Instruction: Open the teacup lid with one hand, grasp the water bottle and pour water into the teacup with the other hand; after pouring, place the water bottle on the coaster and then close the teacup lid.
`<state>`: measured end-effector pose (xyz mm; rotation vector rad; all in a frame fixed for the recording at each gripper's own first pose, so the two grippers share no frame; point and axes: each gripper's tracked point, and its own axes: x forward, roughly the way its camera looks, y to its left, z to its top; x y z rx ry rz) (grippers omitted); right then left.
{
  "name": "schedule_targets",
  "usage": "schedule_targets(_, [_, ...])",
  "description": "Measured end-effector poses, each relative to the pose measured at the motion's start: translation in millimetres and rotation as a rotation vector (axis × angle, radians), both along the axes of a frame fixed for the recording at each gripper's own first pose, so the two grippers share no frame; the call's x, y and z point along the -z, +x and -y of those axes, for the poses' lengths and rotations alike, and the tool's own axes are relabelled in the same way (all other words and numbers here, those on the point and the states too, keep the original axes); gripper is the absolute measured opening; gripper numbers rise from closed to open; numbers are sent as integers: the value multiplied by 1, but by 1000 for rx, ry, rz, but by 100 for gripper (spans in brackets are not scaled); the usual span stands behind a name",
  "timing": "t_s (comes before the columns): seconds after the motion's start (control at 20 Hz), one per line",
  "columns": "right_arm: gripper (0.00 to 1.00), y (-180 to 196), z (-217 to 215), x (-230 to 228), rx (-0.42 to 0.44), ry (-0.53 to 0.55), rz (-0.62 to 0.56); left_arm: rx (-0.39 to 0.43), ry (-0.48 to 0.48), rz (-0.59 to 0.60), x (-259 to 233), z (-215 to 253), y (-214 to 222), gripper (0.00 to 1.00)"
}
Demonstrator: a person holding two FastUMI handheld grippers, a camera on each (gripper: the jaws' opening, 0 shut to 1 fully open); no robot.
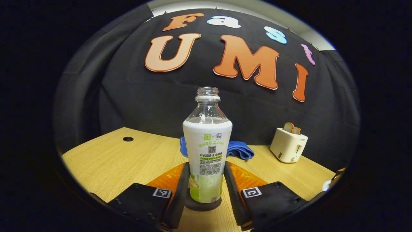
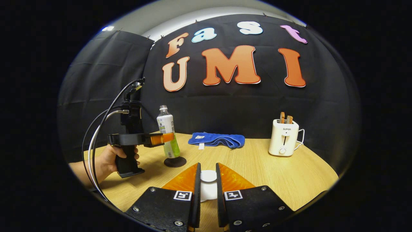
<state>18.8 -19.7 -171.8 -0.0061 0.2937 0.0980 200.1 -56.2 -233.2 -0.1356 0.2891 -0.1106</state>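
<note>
water bottle (image 1: 207, 151) upright on a dark round coaster (image 1: 203, 205) on the wooden table (image 1: 112, 164), uncapped, clear at the neck, wrapped below in a white label shading to green at the base; flanked by the left gripper (image 1: 206, 188), one finger on each side at the lower label, touching or just short of it, cannot tell which; seen again in the right gripper view as the water bottle (image 2: 168, 132) on the coaster (image 2: 175, 161) with the left gripper (image 2: 167, 138) around its middle and a hand (image 2: 111, 161) on the handle, cables looping up behind.

in the right gripper view, right gripper (image 2: 208, 183) low over the table (image 2: 273, 174), fingers drawn close on either side of a white teacup lid (image 2: 208, 176) with a rounded knob, the white cup under it; true pinch or narrow gap, cannot tell.

farther back, folded blue towel (image 2: 216, 139) near the wall, just behind the bottle as blue towel (image 1: 236, 149) in the left gripper view; cream toaster (image 2: 284, 137) with two slices of bread standing in its slots, off to the side, also as toaster (image 1: 288, 144); pale wood-grain tabletop with a round cable hole (image 1: 127, 139); black cloth draped all round as the booth wall; a strip of pale ceiling above.
</note>
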Motion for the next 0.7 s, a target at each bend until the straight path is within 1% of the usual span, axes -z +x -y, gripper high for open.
schedule_targets(0.05, [22,0,0,1,0,1,-3,-2,9,-11,4,0,1,67])
schedule_targets(0.1, [22,1,1,1,2,0,-6,4,25,-21,7,1,3,63])
schedule_targets(0.35, [22,1,-1,3,0,-5,-13,26,77,-46,16,7,9,63])
schedule_targets(0.4, [22,0,-1,4,-2,-6,-14,20,89,-60,20,6,8,64])
schedule_targets(0.6, [22,1,0,6,2,-7,-20,18,82,-83,27,3,6,65])
schedule_targets(0.65, [22,1,0,7,1,-6,-22,17,87,-82,27,2,6,67])
schedule_targets(0.7, [22,1,-1,7,1,-6,-23,18,93,-85,28,1,6,66])
